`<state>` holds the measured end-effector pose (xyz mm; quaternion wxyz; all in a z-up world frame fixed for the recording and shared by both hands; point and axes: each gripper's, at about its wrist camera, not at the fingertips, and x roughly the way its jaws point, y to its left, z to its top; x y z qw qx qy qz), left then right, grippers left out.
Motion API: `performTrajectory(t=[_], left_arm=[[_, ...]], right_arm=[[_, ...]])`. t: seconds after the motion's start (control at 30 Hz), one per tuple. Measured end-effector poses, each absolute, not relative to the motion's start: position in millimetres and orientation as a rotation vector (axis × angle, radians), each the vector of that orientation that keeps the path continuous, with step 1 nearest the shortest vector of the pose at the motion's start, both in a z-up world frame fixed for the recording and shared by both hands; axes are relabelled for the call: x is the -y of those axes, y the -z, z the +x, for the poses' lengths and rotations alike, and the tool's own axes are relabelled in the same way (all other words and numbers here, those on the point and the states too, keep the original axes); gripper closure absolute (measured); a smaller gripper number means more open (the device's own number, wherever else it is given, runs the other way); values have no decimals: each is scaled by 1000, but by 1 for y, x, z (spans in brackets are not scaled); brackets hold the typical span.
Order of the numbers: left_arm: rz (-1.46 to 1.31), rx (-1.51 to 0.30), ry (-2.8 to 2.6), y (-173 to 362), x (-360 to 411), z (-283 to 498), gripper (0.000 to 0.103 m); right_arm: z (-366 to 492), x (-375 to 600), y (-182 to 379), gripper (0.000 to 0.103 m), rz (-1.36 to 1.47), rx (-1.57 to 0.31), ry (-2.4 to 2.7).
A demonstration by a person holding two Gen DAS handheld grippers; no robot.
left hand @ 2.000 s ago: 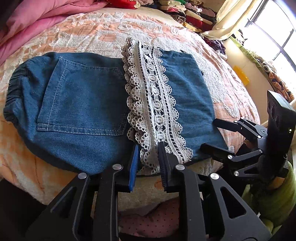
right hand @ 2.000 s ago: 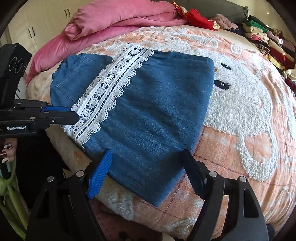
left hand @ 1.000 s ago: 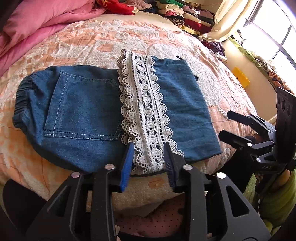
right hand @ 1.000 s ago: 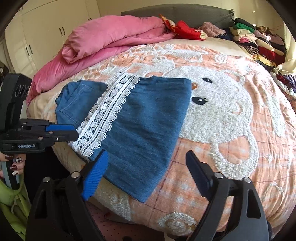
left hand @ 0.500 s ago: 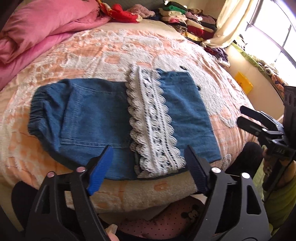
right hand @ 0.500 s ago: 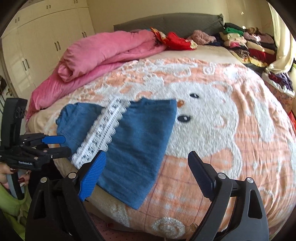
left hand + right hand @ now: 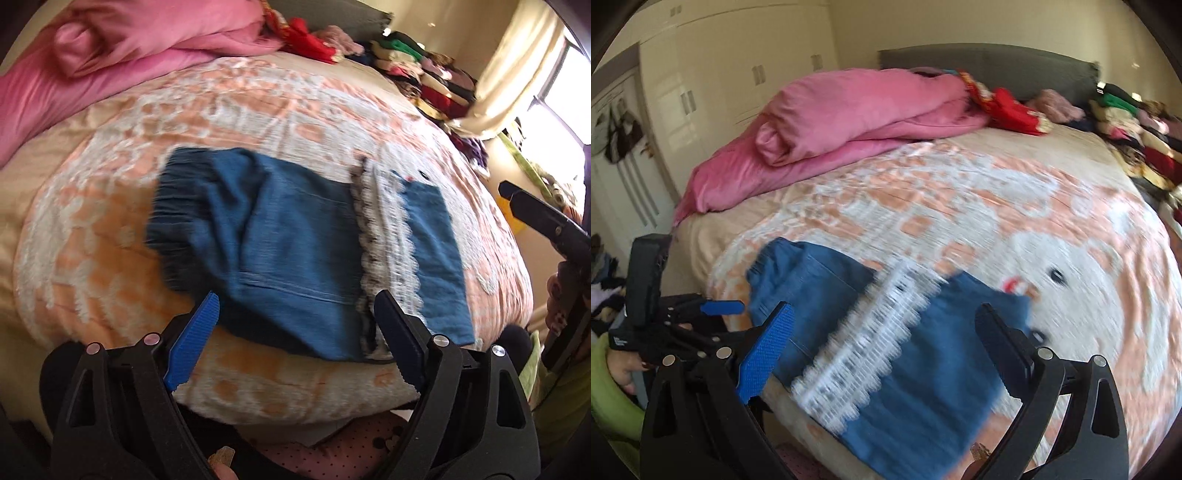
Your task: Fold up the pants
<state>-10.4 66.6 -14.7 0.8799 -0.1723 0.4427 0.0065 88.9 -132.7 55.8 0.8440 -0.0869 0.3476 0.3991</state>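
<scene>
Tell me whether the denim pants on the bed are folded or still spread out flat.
Folded. The denim pants lie as one compact block on the blanket, the lace trim doubled back across their middle.

Lit by daylight from a blown-out window [image 7: 565, 88] at the right; smeared by motion blur across the bedspread [image 7: 1015, 206] and the pants' lace trim [image 7: 864, 350]; bent and vignetted dark at the fisheye edges; soft-shadowed, without harsh glare elsewhere.

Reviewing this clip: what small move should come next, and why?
Probably take both grippers clear and stop. The denim pants already lie folded on the bed, lace hem on top, and the left gripper and right gripper, jaws just opened, hold nothing.
</scene>
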Motion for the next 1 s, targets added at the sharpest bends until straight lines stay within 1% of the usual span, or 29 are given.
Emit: performTrajectory(t=[0.3, 0.37, 0.43, 0.47, 0.5, 0.53, 0.9, 1.0], left_arm=[[-497, -918, -19, 30, -104, -18, 25], [-530, -921, -1, 35, -106, -16, 30], [-558, -921, 17, 39, -107, -15, 42], [-572, -922, 24, 41, -108, -14, 43], [-579, -922, 29, 43, -108, -13, 48], [-586, -926, 28, 45, -108, -12, 55], [-634, -935, 34, 61, -116, -3, 56], [-647, -934, 36, 64, -117, -2, 56]], right_arm=[[105, 35, -50, 6, -312, -800, -1000], [107, 14, -46, 6, -334, -825, -1048], [111, -5, -41, 6, -347, -852, -1081], [113, -14, -37, 6, -355, -871, -1097], [115, -20, -34, 6, -364, -882, -1104], [118, -31, -29, 6, -380, -898, -1111], [128, -98, 8, 7, -478, -1007, -1169], [131, -110, 22, 9, -495, -1044, -1170]])
